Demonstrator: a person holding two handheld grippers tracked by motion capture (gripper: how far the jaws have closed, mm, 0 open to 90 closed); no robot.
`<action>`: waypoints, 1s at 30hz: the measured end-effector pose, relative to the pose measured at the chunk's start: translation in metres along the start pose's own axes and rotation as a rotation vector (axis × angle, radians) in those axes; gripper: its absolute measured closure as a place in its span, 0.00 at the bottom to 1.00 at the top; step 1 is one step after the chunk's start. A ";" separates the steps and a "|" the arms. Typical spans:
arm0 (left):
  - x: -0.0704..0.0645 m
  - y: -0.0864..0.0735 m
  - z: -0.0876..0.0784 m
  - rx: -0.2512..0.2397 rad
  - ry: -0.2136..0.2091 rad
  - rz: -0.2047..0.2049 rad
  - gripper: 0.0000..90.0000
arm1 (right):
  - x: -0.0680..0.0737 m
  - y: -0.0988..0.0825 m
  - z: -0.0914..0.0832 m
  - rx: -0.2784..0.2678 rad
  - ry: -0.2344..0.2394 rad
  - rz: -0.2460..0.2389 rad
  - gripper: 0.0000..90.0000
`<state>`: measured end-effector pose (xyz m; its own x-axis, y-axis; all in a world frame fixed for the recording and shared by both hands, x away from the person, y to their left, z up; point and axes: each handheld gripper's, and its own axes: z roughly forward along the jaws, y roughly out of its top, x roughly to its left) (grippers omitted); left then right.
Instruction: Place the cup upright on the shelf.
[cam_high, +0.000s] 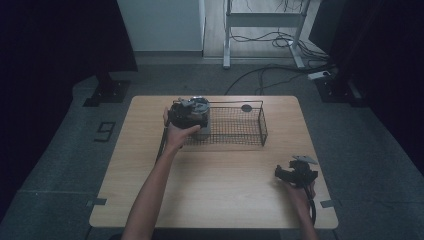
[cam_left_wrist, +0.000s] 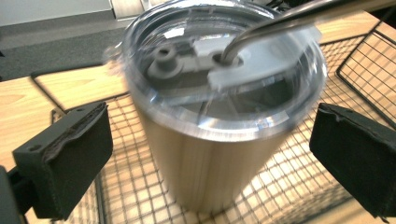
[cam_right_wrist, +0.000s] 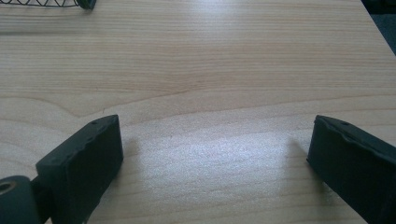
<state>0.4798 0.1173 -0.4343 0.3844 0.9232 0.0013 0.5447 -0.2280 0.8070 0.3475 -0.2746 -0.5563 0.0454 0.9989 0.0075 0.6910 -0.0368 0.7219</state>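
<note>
A steel tumbler with a clear lid and a bent metal straw stands upright at the left end of a black wire basket. My left gripper is open. One jaw stands on each side of the tumbler with a gap, neither touching it. In the high view the left gripper covers most of the tumbler. My right gripper is open and holds nothing, low over the bare wooden table near its front right corner.
A small dark round object lies on the table just behind the basket. The basket's mesh wall rises to the right of the tumbler. Beyond the table are a grey floor, a white desk frame and loose cables.
</note>
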 end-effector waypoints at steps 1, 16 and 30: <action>0.000 -0.002 -0.004 -0.003 -0.003 0.007 0.00 | 0.000 0.000 0.000 0.000 0.000 0.001 0.03; -0.005 -0.045 -0.045 -0.020 -0.118 -0.003 0.03 | 0.000 0.000 0.000 0.001 -0.003 0.004 0.04; -0.016 -0.105 -0.088 -0.040 -0.169 0.024 0.06 | 0.000 0.000 0.000 0.001 -0.002 0.004 0.04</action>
<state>0.3508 0.1539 -0.4672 0.5183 0.8518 -0.0760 0.5050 -0.2331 0.8311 0.3471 -0.2743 -0.5561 0.0497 0.9987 0.0084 0.6916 -0.0404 0.7211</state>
